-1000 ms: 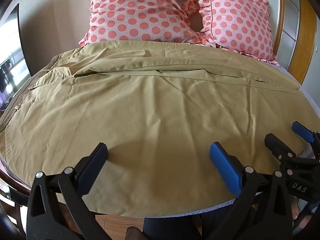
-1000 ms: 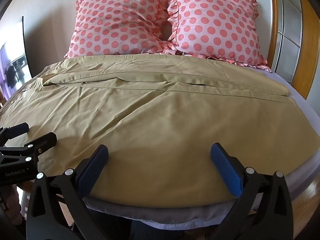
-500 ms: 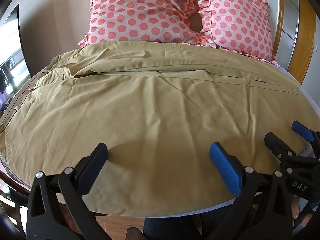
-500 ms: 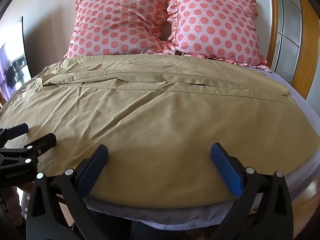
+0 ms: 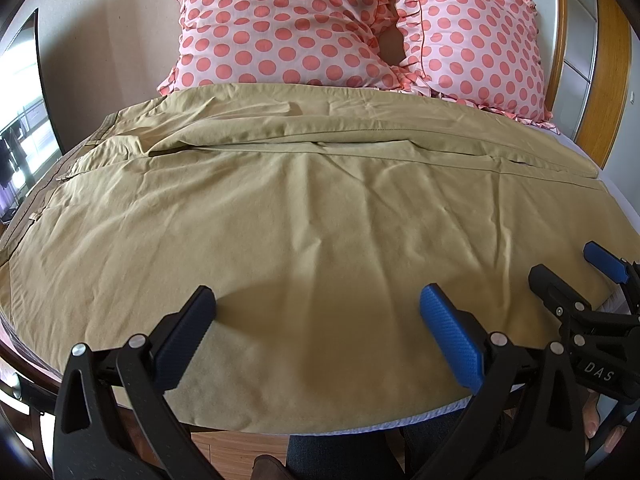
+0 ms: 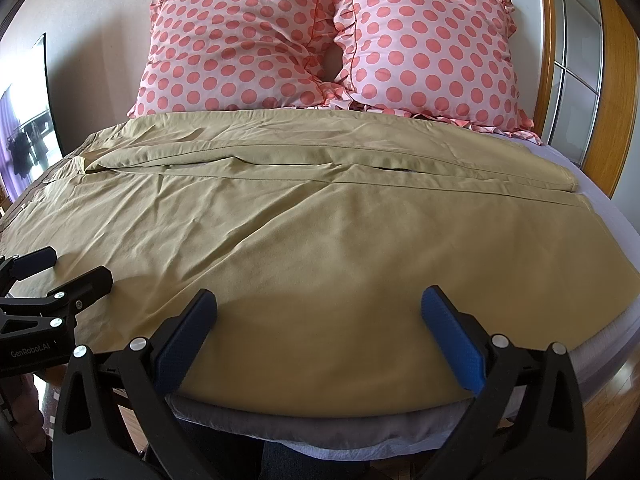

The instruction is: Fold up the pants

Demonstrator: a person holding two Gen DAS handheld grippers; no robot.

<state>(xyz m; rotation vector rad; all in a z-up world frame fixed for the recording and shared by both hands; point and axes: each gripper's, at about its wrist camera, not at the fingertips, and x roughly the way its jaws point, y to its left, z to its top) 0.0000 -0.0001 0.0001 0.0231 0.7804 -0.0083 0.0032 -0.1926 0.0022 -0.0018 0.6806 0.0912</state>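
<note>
Khaki pants lie spread flat across the bed, waistband at the left, leg hems at the right; they also fill the right wrist view. One leg lies behind the other, with a seam line between them. My left gripper is open and empty, hovering over the near edge of the pants. My right gripper is open and empty over the same near edge, further right. Each gripper shows in the other's view: the right one at the left view's right side, the left one at the right view's left side.
Two pink polka-dot pillows lean at the head of the bed. The pale bed sheet shows at the right. A wooden door frame stands at the right, a window at the left.
</note>
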